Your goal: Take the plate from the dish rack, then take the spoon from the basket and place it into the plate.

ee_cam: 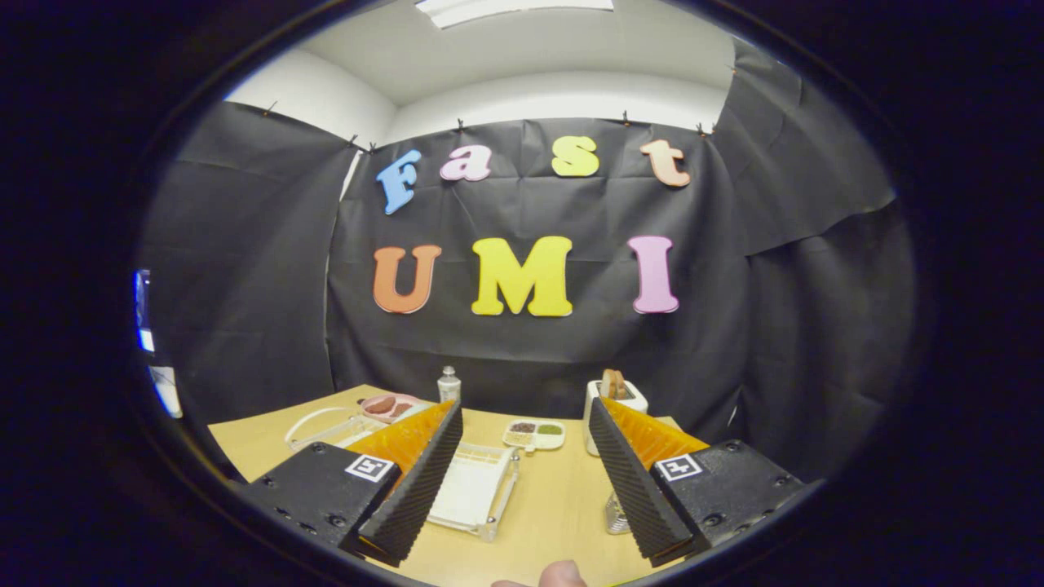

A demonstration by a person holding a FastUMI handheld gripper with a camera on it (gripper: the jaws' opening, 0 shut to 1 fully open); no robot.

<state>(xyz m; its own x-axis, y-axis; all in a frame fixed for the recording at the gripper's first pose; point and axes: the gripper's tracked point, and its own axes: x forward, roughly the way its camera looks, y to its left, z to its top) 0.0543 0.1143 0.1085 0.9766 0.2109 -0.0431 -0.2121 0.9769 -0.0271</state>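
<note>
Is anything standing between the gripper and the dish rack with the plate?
Nothing visible does. The gripper is open, and the clear dish rack with its white plate sits between the fingers, close to the left one, on the table.

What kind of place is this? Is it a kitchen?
Probably a pretend kitchen inside a cloth-walled booth: a wooden table holds a toaster with bread, a bottle and a small sectioned dish. The open gripper hovers above it, holding nothing.
</note>
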